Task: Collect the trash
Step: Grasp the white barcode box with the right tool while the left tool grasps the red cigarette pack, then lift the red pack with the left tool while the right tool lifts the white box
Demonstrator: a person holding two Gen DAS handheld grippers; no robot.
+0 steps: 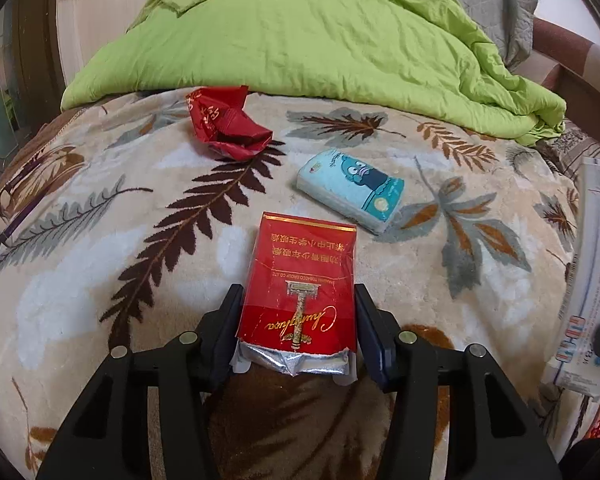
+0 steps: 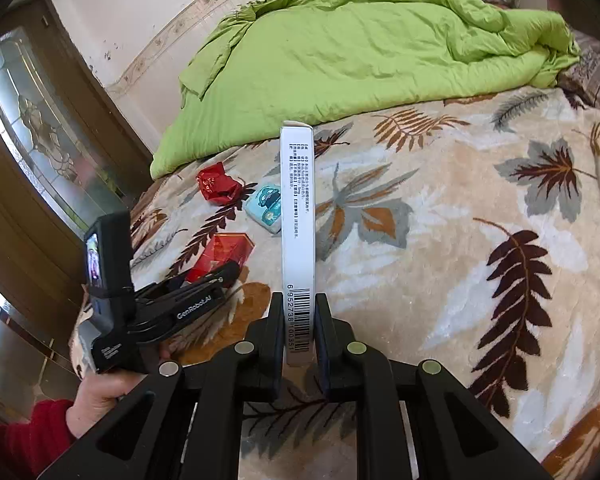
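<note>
Gripping a red cigarette pack [image 1: 298, 286], left gripper [image 1: 296, 320] has its fingers against both long sides, foil end toward the camera, pack lying on the bed's leaf-print blanket [image 1: 100, 248]. Right gripper [image 2: 299, 320] fingers pinched narrow on a slim white box [image 2: 297, 216], held edge-on above the blanket. Open blanket fills the right half of the right wrist view. Crumpled red wrapper [image 1: 228, 122] sits upper left of centre in the left view, blue tissue pack [image 1: 352, 192] just right of it, apart. Green duvet [image 1: 300, 32] bunched along the top; wooden door [image 2: 40, 168] at left. Hand [image 2: 100, 396] in a red sleeve [image 2: 24, 436] holds the left gripper, lower left.
</note>
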